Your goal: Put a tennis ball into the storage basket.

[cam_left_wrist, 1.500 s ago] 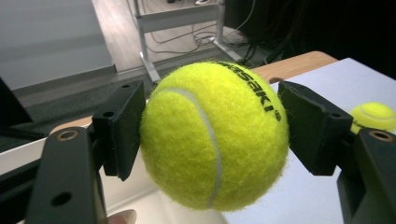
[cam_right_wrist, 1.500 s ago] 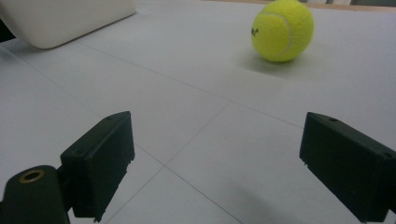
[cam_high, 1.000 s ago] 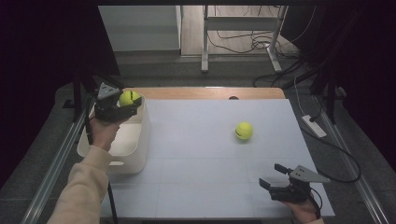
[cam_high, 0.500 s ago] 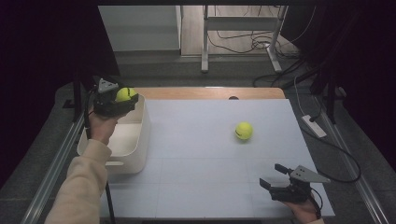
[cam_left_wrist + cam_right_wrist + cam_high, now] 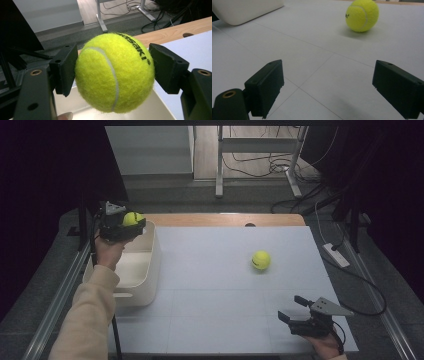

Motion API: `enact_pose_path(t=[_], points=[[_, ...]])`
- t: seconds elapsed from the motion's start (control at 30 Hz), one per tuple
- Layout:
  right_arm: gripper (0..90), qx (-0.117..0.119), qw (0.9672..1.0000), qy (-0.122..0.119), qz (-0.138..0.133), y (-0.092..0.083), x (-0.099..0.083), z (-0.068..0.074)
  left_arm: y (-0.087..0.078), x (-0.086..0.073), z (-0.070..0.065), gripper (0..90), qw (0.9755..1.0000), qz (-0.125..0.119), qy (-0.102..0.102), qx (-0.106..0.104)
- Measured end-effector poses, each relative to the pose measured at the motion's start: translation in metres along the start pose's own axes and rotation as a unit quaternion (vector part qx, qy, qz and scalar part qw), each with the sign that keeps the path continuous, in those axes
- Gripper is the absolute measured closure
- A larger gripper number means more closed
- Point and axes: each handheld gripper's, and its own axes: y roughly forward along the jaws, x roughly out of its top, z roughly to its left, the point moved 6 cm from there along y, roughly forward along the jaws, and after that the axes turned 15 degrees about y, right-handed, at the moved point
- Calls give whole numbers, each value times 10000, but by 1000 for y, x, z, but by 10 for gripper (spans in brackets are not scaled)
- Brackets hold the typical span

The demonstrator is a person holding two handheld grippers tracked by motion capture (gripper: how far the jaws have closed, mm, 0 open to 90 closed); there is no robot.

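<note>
A person sits at a white table [image 5: 225, 270] with a claw in each hand. The left claw [image 5: 131, 222] is raised above the far end of a white plastic bin [image 5: 145, 270] that stands at the table's left edge, and it is clenched on a yellow-green tennis ball [image 5: 132, 218]. In the left gripper view that held tennis ball sits squarely between the two black jaws, both pads pressing its fuzzy sides, with black lettering on its upper right and the bin's white interior [image 5: 155, 110] just beneath it. A cream sleeve [image 5: 90, 315] runs up from the bottom edge to this hand. The right claw [image 5: 295, 309] rests low near the table's near right corner, its jaws spread wide apart with nothing between them. A second tennis ball [image 5: 261, 260] lies on the bare table, well apart from both claws, right of centre; in the right gripper view it sits ahead of the jaws, toward the upper right. Beyond the table, cables [image 5: 260, 165] trail across a grey floor.
</note>
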Motion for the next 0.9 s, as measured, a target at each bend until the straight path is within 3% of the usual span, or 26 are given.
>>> enact_pose_path(t=[0.5,0.9], points=[[99,-23,10000,-19,10,0,0,-1,10,-5,5,274,9998,181,-84,-26],[100,-38,10000,-10,22,-1,-1,-1,19,-16,16,273,9987,478,-138,133]])
